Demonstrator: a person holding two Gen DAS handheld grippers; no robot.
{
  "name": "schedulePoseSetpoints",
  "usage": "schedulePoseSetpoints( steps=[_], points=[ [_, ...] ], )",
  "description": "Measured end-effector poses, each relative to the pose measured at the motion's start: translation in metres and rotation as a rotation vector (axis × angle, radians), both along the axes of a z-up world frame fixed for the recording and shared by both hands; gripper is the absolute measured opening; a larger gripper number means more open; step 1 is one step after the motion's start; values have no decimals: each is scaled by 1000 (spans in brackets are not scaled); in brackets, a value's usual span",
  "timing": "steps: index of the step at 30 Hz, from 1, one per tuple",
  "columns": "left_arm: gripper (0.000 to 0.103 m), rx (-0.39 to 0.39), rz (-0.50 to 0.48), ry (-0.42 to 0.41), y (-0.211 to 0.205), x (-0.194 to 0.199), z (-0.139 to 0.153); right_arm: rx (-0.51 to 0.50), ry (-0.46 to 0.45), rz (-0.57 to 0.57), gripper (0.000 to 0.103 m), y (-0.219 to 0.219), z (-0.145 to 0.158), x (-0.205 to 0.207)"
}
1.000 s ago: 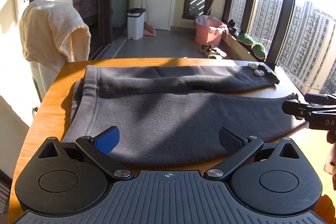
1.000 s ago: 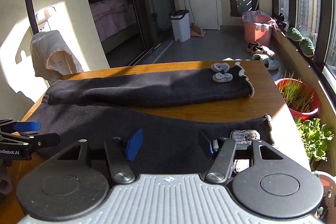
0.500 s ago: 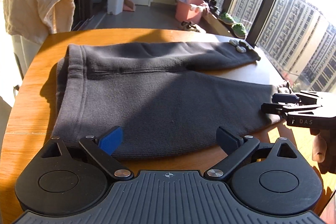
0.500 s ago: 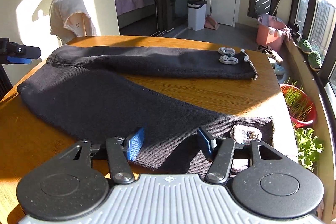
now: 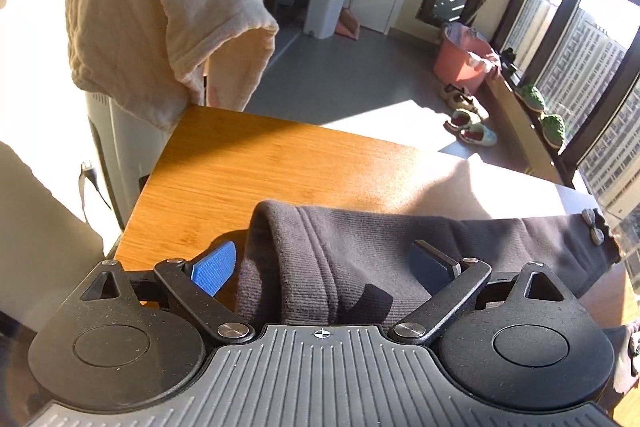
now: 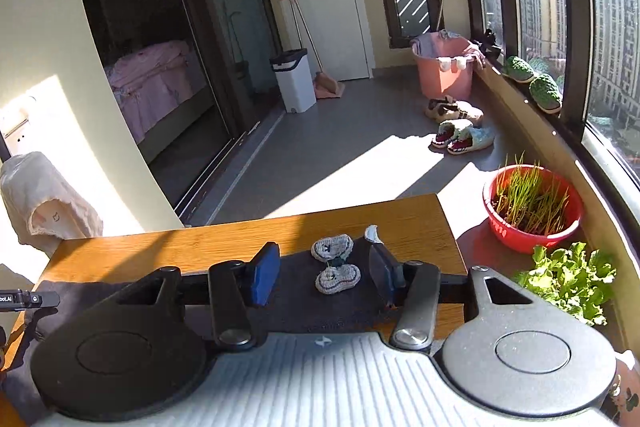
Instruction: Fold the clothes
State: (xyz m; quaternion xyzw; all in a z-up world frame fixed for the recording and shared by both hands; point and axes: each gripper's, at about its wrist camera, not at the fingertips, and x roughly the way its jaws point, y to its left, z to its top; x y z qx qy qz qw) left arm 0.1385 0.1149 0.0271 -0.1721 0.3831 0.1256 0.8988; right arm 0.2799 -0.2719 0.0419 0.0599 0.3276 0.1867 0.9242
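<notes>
Left wrist view: trousers (image 5: 400, 247) lie lower centre on table (image 5: 248, 163), long axis running right. Your left gripper (image 5: 324, 263), jaws just narrowing yet spread, straddles waistband (image 5: 272, 239); right gripper (image 6: 324, 275) spread over cuff (image 6: 332, 291), unpinched.

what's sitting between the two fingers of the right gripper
In the right wrist view, the cuff end of the dark pants lies between the right gripper fingers, with two small grey knitted patches on it.

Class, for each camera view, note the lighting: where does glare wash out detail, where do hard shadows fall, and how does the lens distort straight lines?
Left wrist view: sun glare bleaches the far wooden table edge and window; the dark trousers lie half shadowed. Right wrist view: the window frame bows from fisheye distortion; a hard shadow bands the table's far edge.
</notes>
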Motion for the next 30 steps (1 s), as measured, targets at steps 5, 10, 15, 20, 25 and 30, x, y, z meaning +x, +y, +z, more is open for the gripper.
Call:
schedulePoseSetpoints(
  steps=[5, 10, 15, 20, 25, 30],
  points=[
    [83, 28, -4, 10, -3, 0, -9, -38, 60, -88, 51, 7, -32, 44],
    [76, 74, -26, -6, -11, -5, -11, -23, 71, -30, 9, 11, -47, 50],
    [43, 85, -35, -43, -12, -8, -2, 38, -66, 2, 6, -12, 1, 4],
    [37, 113, -93, -226, -26, -65, 54, 13, -221, 28, 6, -57, 35, -83],
    [36, 163, -144, -282, -55, -146, 65, -184, -272, 0, 7, -80, 6, -156],
    [39, 105, -127, -192, -58, -203, 36, -65, -178, -80, 11, -114, -5, -171]
  ],
)
